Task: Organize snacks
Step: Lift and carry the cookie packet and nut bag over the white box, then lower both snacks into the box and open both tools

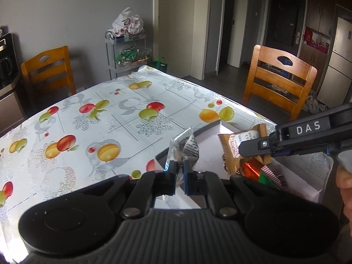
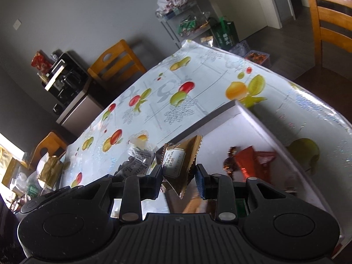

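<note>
My left gripper [image 1: 180,173] is shut on a clear crinkled packet [image 1: 184,148] with dark pieces inside, held just over the near left corner of a white box [image 1: 210,132]. My right gripper [image 1: 255,152] reaches in from the right and is shut on a tan snack packet [image 1: 235,147] above the box. In the right wrist view, the right gripper [image 2: 179,176] pinches that gold-brown packet [image 2: 179,161], with the clear packet [image 2: 138,154] just to its left. An orange-red wrapper [image 2: 248,159] and a dark twisted candy [image 2: 230,162] lie inside the box [image 2: 222,112].
The table [image 1: 92,118] carries a fruit-print cloth. Wooden chairs [image 1: 279,81] stand at its far right and far left [image 1: 48,70]. A wire cart [image 1: 126,50] with bags stands by the wall. More snack bags [image 2: 47,169] sit at the table's left end. A hand [image 1: 345,180] shows at the right edge.
</note>
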A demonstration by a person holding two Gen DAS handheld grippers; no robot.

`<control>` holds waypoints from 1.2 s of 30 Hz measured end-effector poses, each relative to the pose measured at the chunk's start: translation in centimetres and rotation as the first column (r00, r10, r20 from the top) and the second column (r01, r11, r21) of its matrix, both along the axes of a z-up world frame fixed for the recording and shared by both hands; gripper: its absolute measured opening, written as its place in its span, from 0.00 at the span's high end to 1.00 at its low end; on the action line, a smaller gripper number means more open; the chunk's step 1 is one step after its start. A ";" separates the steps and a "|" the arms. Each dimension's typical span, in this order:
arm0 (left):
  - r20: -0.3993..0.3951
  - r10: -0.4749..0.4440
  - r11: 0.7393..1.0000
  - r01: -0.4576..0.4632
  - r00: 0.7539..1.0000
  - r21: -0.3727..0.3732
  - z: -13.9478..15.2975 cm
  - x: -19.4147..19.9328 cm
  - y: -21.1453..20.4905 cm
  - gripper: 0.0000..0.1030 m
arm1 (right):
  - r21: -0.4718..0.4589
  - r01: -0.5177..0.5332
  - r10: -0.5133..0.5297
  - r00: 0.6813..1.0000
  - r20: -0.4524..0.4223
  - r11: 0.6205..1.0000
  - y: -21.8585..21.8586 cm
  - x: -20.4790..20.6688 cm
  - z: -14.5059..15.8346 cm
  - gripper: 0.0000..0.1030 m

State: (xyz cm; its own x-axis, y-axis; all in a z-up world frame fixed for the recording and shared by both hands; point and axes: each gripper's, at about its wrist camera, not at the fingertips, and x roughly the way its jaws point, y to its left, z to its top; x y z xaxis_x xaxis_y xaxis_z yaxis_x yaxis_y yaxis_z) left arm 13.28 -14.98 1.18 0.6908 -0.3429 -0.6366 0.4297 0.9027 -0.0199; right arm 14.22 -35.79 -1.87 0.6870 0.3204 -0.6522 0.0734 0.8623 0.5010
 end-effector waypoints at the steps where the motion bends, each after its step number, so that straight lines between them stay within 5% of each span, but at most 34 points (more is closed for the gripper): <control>1: -0.001 -0.005 1.000 0.005 1.000 -0.001 0.0 0.1 -0.3 0.99 | 0.001 0.006 -0.006 1.000 -0.004 1.000 -0.4 -0.1 -0.1 0.68; 36: -0.048 -0.074 0.997 0.074 0.996 -0.016 -1.4 1.3 -4.6 0.99 | -0.166 0.033 -0.033 0.999 0.006 0.986 -3.8 -0.9 0.0 0.68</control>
State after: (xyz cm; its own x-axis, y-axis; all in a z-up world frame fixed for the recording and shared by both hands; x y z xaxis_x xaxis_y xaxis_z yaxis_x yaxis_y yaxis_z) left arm 14.55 -19.59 -0.22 0.6320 -0.4009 -0.6633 0.4935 0.8680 -0.0545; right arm 13.27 -39.60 -1.86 0.6973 0.1851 -0.6924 0.1018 0.9307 0.3513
